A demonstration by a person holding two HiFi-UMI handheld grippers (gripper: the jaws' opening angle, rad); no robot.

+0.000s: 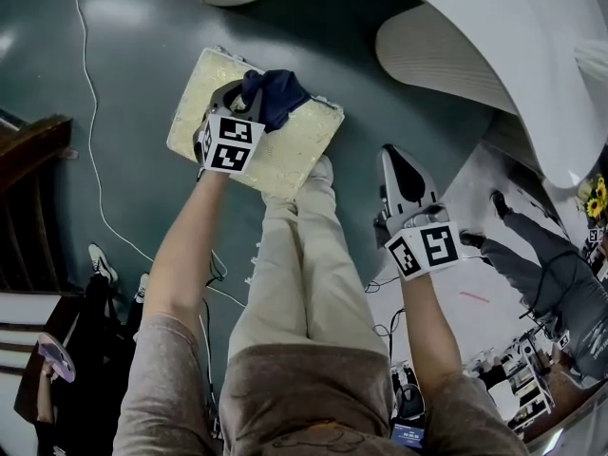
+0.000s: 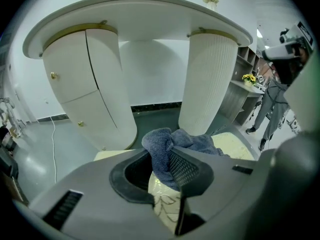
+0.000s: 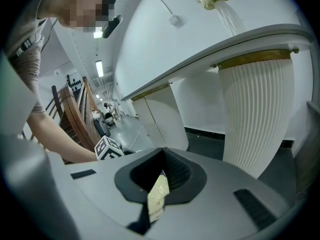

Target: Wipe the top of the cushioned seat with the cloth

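Cloth (image 1: 273, 95): plain dark navy blue. Cushioned seat (image 1: 290, 155): pale cream-yellow with a faint leaf pattern. Left claw (image 2: 161, 160), on the seat: light grey shell, black ribbed pads; its cube (image 1: 231, 143) has black-and-white square markers. Right claw (image 3: 160, 166), right of the seat: same grey and black. Floor (image 1: 123, 65) around the seat: dark teal-grey. Desk (image 2: 140, 19) beyond the seat: white, with a ribbed white column (image 2: 207, 79) and gold trim.

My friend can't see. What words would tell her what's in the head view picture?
Seen from above, the left gripper holds a dark blue cloth on a pale yellow seat that stands on a grey-green floor. The right gripper hangs empty beside the person's legs.
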